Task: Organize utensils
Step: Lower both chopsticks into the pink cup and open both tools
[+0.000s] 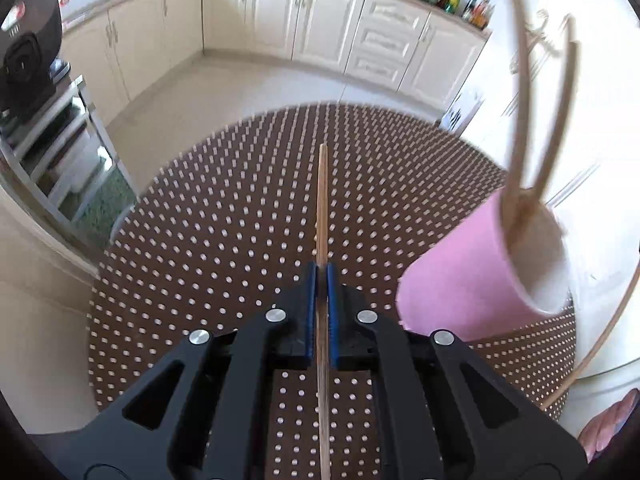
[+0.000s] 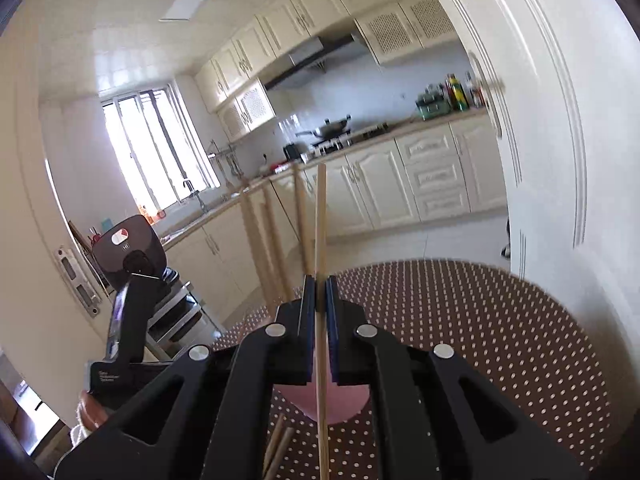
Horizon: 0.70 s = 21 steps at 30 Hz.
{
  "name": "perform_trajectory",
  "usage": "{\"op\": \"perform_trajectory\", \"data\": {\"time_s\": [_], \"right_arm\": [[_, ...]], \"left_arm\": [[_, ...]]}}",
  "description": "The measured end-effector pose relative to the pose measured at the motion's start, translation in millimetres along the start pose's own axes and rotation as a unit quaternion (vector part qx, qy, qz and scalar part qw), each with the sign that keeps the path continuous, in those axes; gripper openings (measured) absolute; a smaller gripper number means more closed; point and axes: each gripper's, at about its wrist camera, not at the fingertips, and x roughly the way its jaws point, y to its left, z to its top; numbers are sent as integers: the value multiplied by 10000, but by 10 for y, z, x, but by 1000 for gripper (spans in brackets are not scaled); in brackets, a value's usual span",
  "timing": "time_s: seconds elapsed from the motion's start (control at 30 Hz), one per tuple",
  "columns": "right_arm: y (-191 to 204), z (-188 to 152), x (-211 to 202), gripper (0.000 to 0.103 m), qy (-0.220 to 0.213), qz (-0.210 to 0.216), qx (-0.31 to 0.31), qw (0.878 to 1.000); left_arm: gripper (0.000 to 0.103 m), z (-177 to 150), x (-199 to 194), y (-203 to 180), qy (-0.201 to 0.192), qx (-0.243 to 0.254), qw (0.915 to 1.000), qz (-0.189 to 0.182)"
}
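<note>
My left gripper (image 1: 321, 270) is shut on a wooden chopstick (image 1: 322, 204) that points forward over the polka-dot table (image 1: 224, 240). A pink cup (image 1: 476, 276) stands to its right with several chopsticks (image 1: 524, 92) sticking out of it. My right gripper (image 2: 320, 282) is shut on another wooden chopstick (image 2: 321, 216), held above the pink cup (image 2: 344, 402), which shows under the jaws. Several chopsticks (image 2: 276, 244) rise from the cup just left of the gripper. Two loose chopsticks (image 2: 278, 448) lie on the table below.
The round brown table (image 2: 480, 340) has its edge close on all sides. A white door (image 2: 560, 120) is at the right. A black appliance (image 1: 28, 48) on a metal rack stands at the left. The other gripper (image 2: 128, 328) shows at the left of the right wrist view.
</note>
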Motion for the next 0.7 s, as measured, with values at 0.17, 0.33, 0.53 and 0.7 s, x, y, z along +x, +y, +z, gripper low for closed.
{"op": "perform_trajectory", "data": {"time_s": [0.17,0.33,0.53,0.7], "right_arm": [[122,48,-111,4,-273,-68,-33,9996],[191,95,-153,4,-395,-6,-25,9992],[251,163,-186,4,-699,-153,-141,9973],[245,195,-170,4,-818,-168,-95,9965]], "left_arm": [[6,-53,-398,-86,-608,123,9981,-62],[6,-60,-763,-162,-1093,187,9933,-331],[6,-34,-1043,-217,-1506,211,9874,-427],[6,-17,-1230,-222,-1717,244,9839,-443]]}}
